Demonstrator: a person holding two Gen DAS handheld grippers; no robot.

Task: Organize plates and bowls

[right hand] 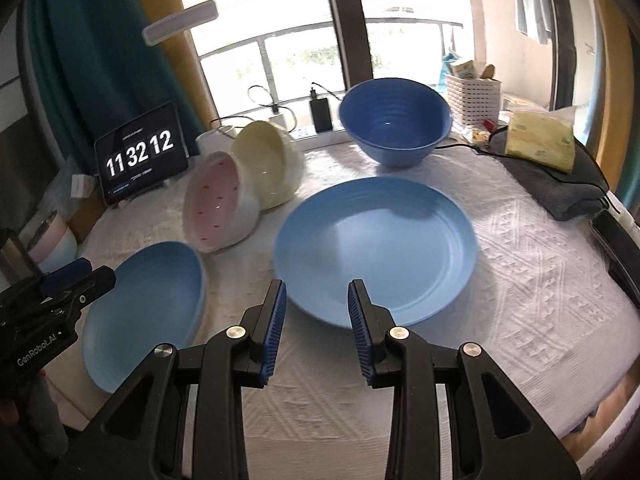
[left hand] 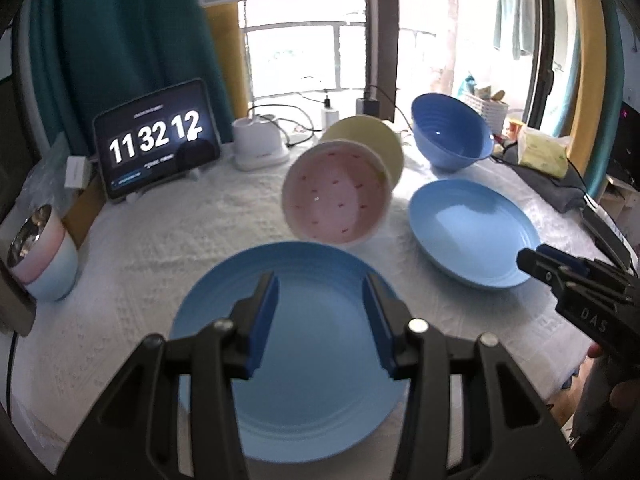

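While both pairs of tongs hang above the white tablecloth, neither grips anything. Left gripper: jaws parted, empty, over the near blue plate. Right gripper: jaws parted, empty, at the near rim of the second blue plate. Between and behind the plates, a pink bowl lies tipped on its side, leaning against a tilted yellow bowl. Farther back, a deep blue bowl stands upright near the window. At far left, a tablet shows a clock, with a stack of small bowls at the table edge.
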